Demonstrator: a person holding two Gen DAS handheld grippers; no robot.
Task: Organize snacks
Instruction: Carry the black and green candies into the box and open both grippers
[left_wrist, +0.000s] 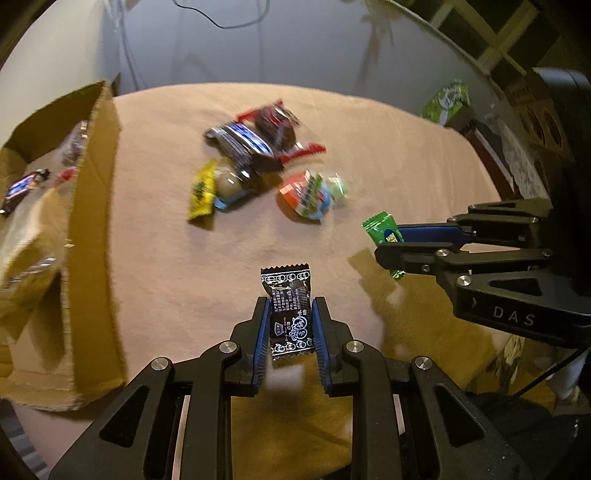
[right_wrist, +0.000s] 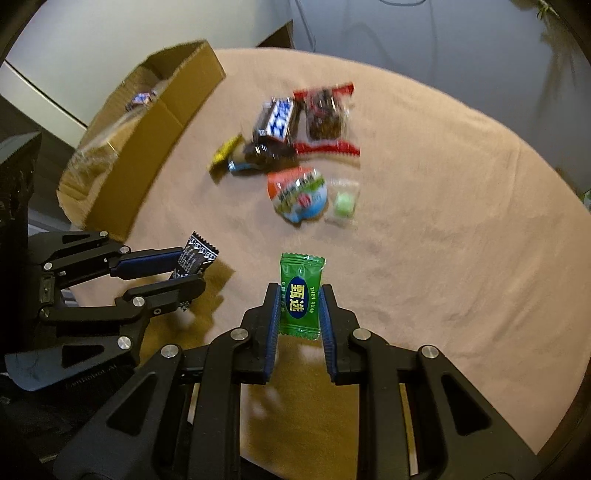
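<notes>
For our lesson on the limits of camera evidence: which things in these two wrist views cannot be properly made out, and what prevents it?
1. Brown cardboard box, left wrist view: contents blurred and cut off by the left edge.
2. Heap of mixed snack wrappers, both views: motion blur makes the print unreadable.
3. Green candy sachet, left wrist view: middle hidden by the right tool.
4. Black patterned candy sachet, right wrist view: lower part hidden by the left tool.

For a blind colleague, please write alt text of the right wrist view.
The right claw grips a green candy packet above a beige tablecloth. At left, the left claw holds a black candy packet; beyond lie loose snacks and a cardboard box.
</notes>
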